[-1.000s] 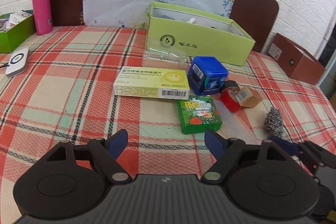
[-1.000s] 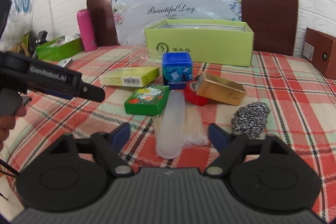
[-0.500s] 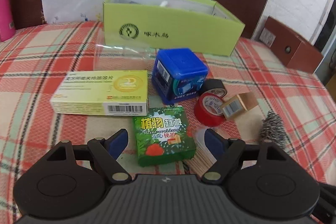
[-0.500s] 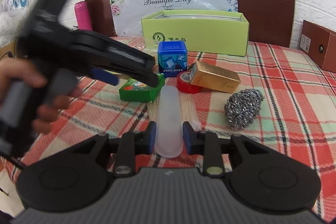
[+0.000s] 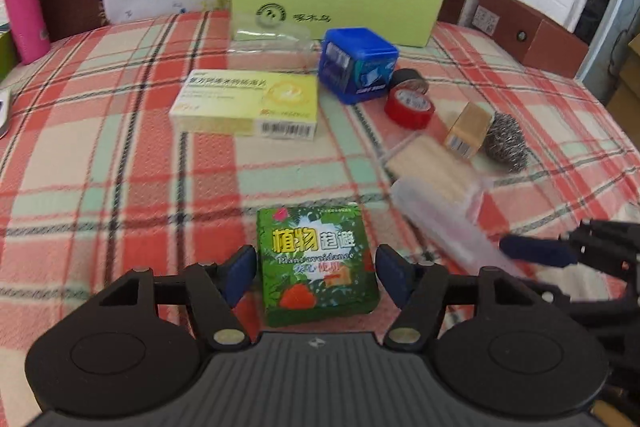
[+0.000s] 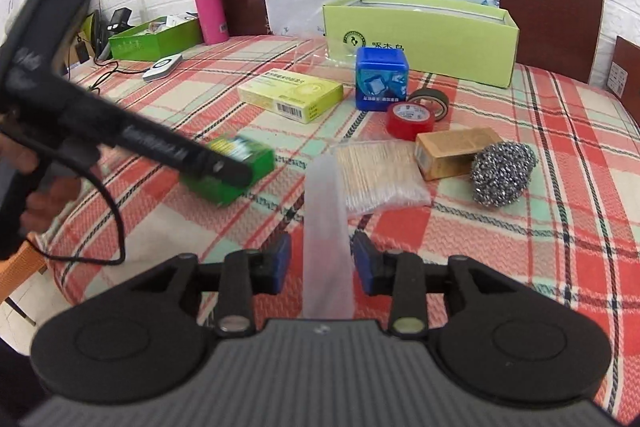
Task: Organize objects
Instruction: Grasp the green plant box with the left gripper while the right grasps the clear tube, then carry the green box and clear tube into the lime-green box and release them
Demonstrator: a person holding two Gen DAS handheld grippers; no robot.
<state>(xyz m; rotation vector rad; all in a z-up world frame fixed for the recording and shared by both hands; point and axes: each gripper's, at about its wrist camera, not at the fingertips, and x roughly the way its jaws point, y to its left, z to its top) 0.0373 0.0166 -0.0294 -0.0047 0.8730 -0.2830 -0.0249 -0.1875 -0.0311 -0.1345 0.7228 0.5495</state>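
The left gripper (image 6: 224,167) looks blurry and hides part of the green box (image 6: 236,167). The big box's (image 5: 332,1) inside is hidden.

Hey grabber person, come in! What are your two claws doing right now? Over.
Left gripper open, straddling green box. Right gripper shut on clear plastic tube. Lime box path: blue cube, tape rolls.

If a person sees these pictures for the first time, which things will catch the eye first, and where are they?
Most striking is the green box with yellow Chinese characters, lying between the fingers of the open left gripper at the near edge of the plaid tablecloth. Next is the translucent tube in the right gripper, pointing toward the middle of the table. Behind, a blue cube box stands before a long lime-green open box.
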